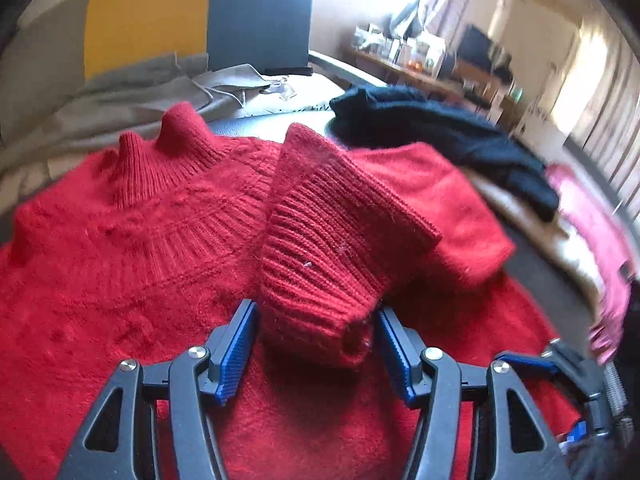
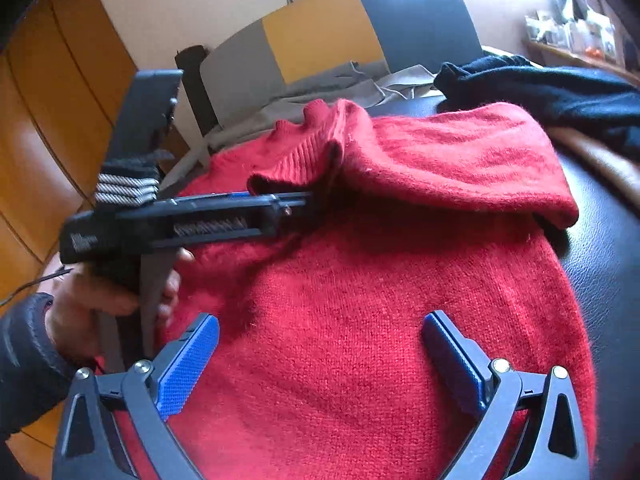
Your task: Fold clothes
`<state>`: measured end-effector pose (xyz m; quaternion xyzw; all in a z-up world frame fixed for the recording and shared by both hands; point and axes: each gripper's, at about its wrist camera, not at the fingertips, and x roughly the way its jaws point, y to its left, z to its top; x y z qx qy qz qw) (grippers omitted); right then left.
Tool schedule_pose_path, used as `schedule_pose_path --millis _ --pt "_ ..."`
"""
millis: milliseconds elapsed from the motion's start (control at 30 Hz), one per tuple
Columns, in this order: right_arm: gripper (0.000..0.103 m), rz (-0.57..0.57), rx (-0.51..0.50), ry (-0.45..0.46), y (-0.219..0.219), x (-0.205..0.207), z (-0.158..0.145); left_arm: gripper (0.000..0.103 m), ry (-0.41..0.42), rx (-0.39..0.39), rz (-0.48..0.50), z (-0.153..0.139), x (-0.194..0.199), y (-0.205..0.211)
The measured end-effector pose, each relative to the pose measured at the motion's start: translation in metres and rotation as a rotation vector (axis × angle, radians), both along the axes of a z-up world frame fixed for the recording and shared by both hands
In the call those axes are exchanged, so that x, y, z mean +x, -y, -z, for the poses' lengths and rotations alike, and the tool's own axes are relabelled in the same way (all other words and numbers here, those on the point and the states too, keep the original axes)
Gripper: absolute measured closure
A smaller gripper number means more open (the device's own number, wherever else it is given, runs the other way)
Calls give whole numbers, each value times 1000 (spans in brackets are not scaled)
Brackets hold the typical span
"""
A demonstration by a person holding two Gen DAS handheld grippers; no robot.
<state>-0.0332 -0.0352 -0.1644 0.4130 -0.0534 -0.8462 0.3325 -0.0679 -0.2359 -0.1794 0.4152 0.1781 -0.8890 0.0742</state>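
A red knit sweater [image 1: 100,280] lies spread on a black leather surface [image 2: 600,264], collar [image 1: 172,148] at the far side. One sleeve [image 2: 460,160] is folded across the body. Its ribbed cuff [image 1: 328,248] lies loosely between the blue pads [image 1: 236,344] of my left gripper [image 1: 316,344], which is open; the cuff looks round, not squeezed. From the right wrist view the left gripper [image 2: 308,200] shows side-on with the cuff [image 2: 296,164] at its tip. My right gripper [image 2: 320,360] stands wide open over the sweater's body [image 2: 340,300], nothing between its fingers.
A dark navy garment [image 1: 440,140] lies behind the sweater on the right, a grey one [image 1: 140,96] behind on the left, a pink one [image 1: 592,232] at the far right. Chair backs [image 1: 148,20] stand beyond. A person's hand [image 2: 92,304] holds the left gripper's handle.
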Motion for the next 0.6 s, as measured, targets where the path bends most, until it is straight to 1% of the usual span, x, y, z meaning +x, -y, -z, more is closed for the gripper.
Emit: schedule_pose_path --millis 167,200,233,300,333,400,467,500,600 --pt "0 7 -48 14 -7 -1 0 43 -19 30 -15 -3 2 14" --pt "0 8 -53 16 -7 -2 0 43 -17 4 -18 -5 2 13" --pt "0 8 -52 16 -6 -2 0 43 -19 -37 -24 -9 3 11" --pt "0 8 -47 14 -5 -2 0 43 -76 -104 -52 -22 11 12" --pt "0 9 -40 12 -3 -2 0 43 -81 -100 -63 -23 14 16" --pt "0 10 -19 6 0 -2 0 43 -76 -72 -84 -23 18 27" --pt "0 10 12 -3 5 0 -1 42 -24 -35 -93 -13 14 40" --pt "0 9 37 -9 9 1 -1 42 1 -33 -95 -7 11 43" --pt "0 -1 162 -36 27 3 1 43 2 -26 -82 -2 7 46"
